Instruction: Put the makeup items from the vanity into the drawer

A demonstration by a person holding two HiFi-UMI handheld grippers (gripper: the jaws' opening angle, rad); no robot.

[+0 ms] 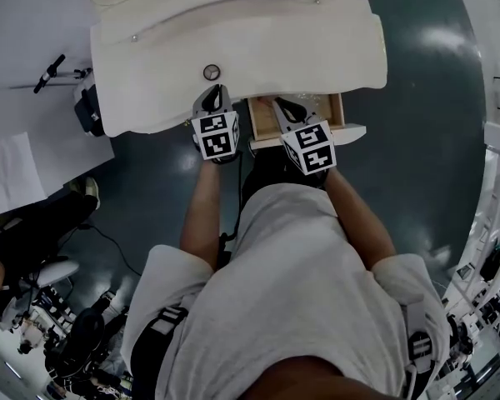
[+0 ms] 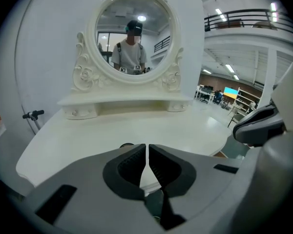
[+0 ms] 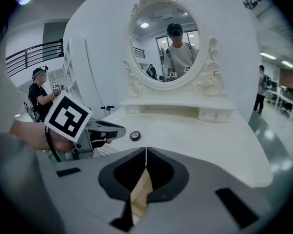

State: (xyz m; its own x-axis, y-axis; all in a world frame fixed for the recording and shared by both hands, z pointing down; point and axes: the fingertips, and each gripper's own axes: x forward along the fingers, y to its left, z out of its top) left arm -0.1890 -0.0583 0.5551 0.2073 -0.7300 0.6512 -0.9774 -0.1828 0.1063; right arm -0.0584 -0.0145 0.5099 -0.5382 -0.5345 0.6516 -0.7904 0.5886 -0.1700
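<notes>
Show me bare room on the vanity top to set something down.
Vanity top is bare right and left of the small round item, back to the mirror shelf. Crowded at the front edge: left gripper, right gripper, open drawer.

Head view steeply down on vanity, gripper views low, close at its front, both facing the shared mirror

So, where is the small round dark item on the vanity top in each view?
Head view: small round item upper centre, just beyond left gripper.
Left gripper view: only its edge, above the left jaw.
Right gripper view: left of centre.
Shared landmark: white vanity top.
</notes>
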